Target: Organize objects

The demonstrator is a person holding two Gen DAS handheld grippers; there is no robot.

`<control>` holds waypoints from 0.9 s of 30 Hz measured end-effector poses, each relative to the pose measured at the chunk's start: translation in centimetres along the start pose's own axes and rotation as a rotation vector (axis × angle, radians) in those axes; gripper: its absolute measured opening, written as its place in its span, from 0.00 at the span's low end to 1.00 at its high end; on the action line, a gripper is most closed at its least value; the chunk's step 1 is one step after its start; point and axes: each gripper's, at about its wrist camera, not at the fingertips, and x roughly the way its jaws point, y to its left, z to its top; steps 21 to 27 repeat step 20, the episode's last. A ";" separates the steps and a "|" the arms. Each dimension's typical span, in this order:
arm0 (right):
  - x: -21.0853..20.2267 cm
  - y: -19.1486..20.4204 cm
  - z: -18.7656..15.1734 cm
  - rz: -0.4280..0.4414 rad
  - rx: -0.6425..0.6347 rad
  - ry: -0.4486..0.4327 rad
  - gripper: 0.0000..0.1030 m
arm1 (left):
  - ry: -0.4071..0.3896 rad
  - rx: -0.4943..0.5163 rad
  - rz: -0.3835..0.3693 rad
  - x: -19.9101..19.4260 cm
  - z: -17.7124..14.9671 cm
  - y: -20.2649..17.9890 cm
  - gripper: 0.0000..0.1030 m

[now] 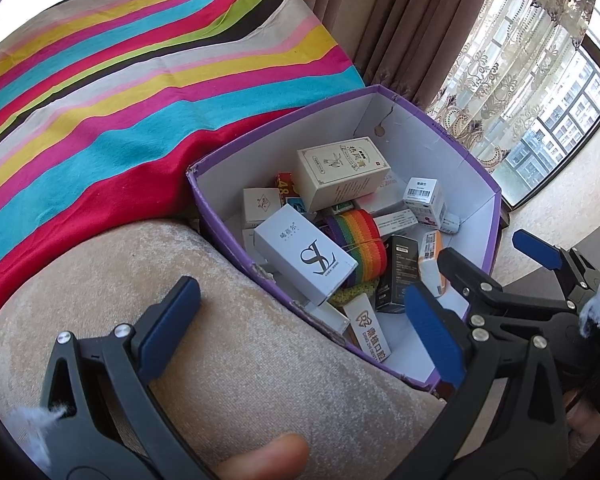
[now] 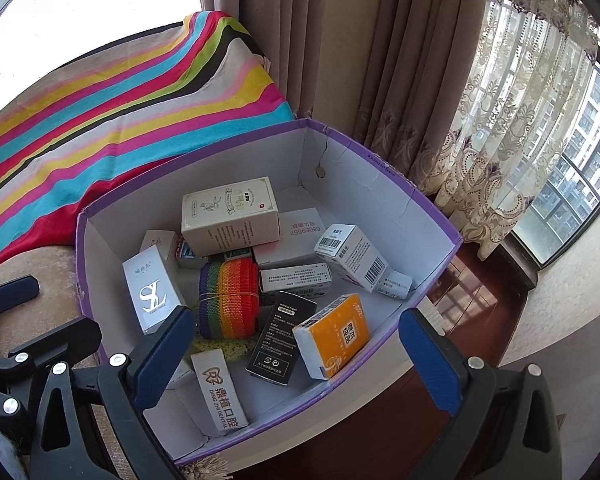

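A purple cardboard box [image 1: 476, 168] [image 2: 428, 216] with a white inside holds several small packets: a cream box [image 1: 342, 172] [image 2: 230, 210], a white "SL" box [image 1: 304, 254] [image 2: 152, 290], a rainbow strap roll [image 1: 358, 238] [image 2: 228, 298], a black box [image 2: 282, 338], an orange-faced box [image 2: 334, 334] and a white dental box [image 2: 220, 390]. My left gripper [image 1: 300, 324] is open and empty above the sofa arm and the box's near rim. My right gripper [image 2: 300, 356] is open and empty above the box's near side; it also shows in the left wrist view [image 1: 488, 260].
The box rests against a beige sofa arm [image 1: 204, 352]. A striped multicolour cloth [image 1: 140, 92] [image 2: 120, 120] covers the sofa behind it. Brown curtains [image 2: 340, 40], lace curtains and a window [image 2: 580, 160] stand to the right, over a dark wooden floor [image 2: 476, 292].
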 end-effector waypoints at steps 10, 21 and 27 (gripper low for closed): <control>0.0 0.1 0.0 -0.017 -0.010 -0.002 1.00 | -0.006 0.007 0.008 0.1 -0.1 0.0 0.99; 0.0 -0.1 0.1 -0.014 -0.001 -0.002 1.00 | -0.001 0.010 0.011 0.1 0.0 -0.1 0.99; 0.0 -0.1 0.1 -0.014 -0.001 -0.002 1.00 | -0.001 0.010 0.011 0.1 0.0 -0.1 0.99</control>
